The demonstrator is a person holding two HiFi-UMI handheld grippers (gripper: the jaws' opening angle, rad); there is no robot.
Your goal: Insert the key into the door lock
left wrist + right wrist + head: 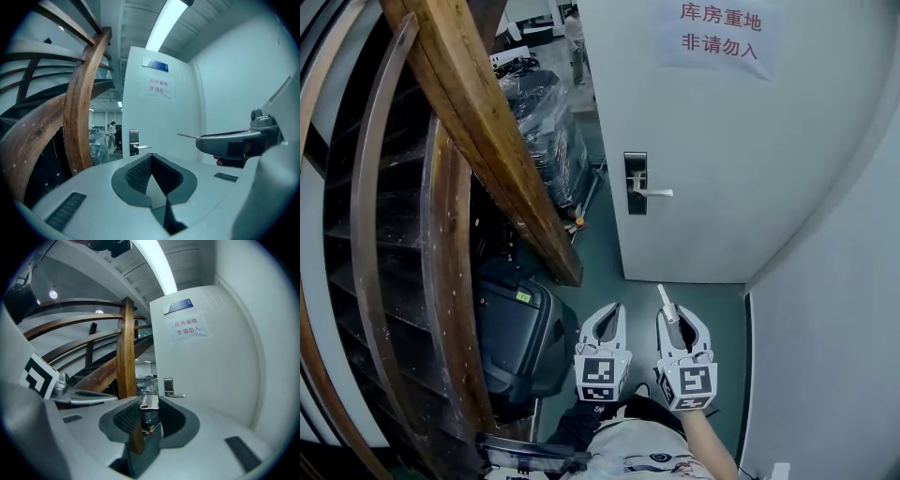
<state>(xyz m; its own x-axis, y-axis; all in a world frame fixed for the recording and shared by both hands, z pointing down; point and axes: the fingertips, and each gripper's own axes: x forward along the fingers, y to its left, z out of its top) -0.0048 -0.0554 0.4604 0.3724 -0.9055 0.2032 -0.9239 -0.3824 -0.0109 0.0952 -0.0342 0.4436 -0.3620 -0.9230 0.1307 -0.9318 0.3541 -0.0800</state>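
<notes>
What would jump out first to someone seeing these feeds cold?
The white door ahead, with its red-lettered paper sign up top and the lock plate at its left edge. To the left, a heavy wooden stair rail slants across the view. At the bottom, the right tongs grip a key; the left tongs are shut and empty.

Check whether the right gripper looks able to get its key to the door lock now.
Probably yes, after an approach: the right gripper grips the key, pointed toward the door lock, and only bare floor lies between; the stair beam stands off left.
</notes>
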